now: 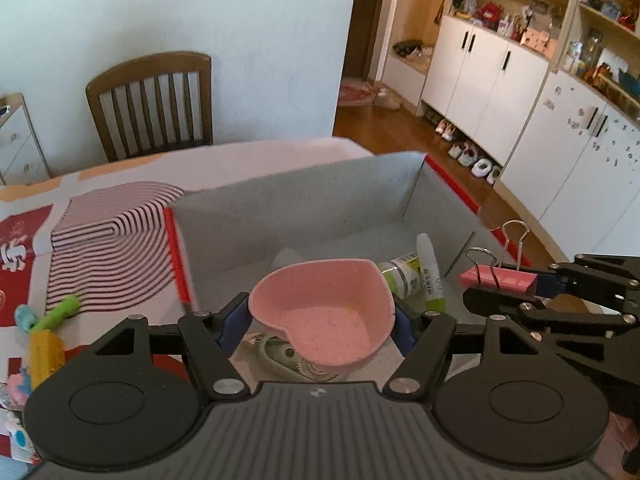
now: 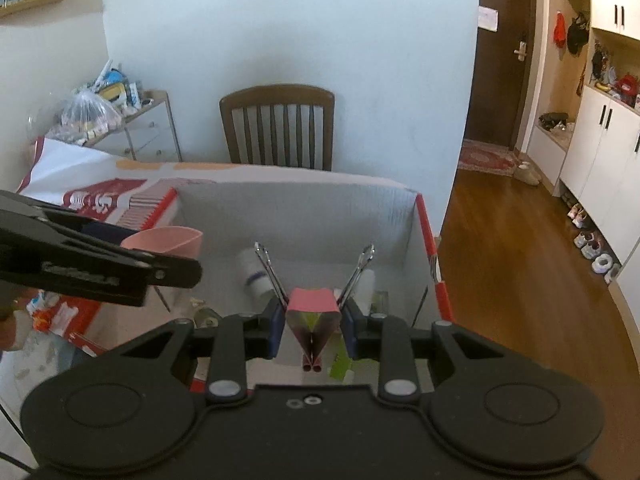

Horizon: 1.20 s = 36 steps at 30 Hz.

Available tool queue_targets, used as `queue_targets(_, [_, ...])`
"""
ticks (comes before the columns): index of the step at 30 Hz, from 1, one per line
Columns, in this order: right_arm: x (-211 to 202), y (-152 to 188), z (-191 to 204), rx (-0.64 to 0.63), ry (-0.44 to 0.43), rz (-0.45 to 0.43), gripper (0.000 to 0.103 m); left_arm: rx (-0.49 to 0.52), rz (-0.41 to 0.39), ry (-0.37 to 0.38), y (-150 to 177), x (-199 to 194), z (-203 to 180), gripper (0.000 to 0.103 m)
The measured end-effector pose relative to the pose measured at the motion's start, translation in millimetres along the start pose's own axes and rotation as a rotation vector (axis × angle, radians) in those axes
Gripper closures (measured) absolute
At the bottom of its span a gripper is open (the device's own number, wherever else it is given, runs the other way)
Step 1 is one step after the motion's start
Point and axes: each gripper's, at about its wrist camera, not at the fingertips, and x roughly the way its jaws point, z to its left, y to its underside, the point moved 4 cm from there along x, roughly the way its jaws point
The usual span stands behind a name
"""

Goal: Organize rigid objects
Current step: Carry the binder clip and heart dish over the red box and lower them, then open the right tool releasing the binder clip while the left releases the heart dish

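Left wrist view: the left gripper [image 1: 320,322] has its blue fingers [image 1: 234,322] closed against the two sides of a pink heart-shaped bowl [image 1: 322,314], holding it over the open grey box [image 1: 288,204]. The bowl is speckled, glossy and shallow, its point turned toward the camera, and a small yellow spot shows on its inner wall. Below it in the box lie a green-and-white tube [image 1: 430,276], a small bottle [image 1: 400,276] beside the tube, and a greyish round thing half hidden under the bowl.

To the right, the right gripper [image 1: 534,282] holds a pink binder clip [image 1: 498,280] above the box's right side, its wire handles standing upward. In the right wrist view the right gripper's fingers [image 2: 276,326] are closed on the clip [image 2: 313,300] by its two sides, the wire handles splayed outward. The box sits on a surface [image 1: 24,256] with a red-and-white cover, beside a striped book [image 1: 108,236]. A wooden chair [image 1: 150,100] stands behind.
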Motion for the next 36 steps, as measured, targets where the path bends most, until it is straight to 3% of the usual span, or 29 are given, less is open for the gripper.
queue_targets(16, [55, 14, 2, -0.086, -0.041, 0.173, 0.075, 0.001, 0.191, -0.056, 4, 75, -6, 0.032])
queue_targets(24, [67, 18, -6, -0.036, -0.041, 0.250, 0.071, 0.009, 0.309, -0.062, 5, 91, -6, 0.032])
queue_targets(31, [65, 18, -9, -0.028, -0.043, 0.261, 0.069, -0.009, 0.332, -0.056, 7, 95, -4, 0.032])
queue_targets(36, [59, 17, -12, -0.031, -0.057, 0.251, 0.062, -0.001, 0.313, -0.058, 5, 94, -5, 0.032])
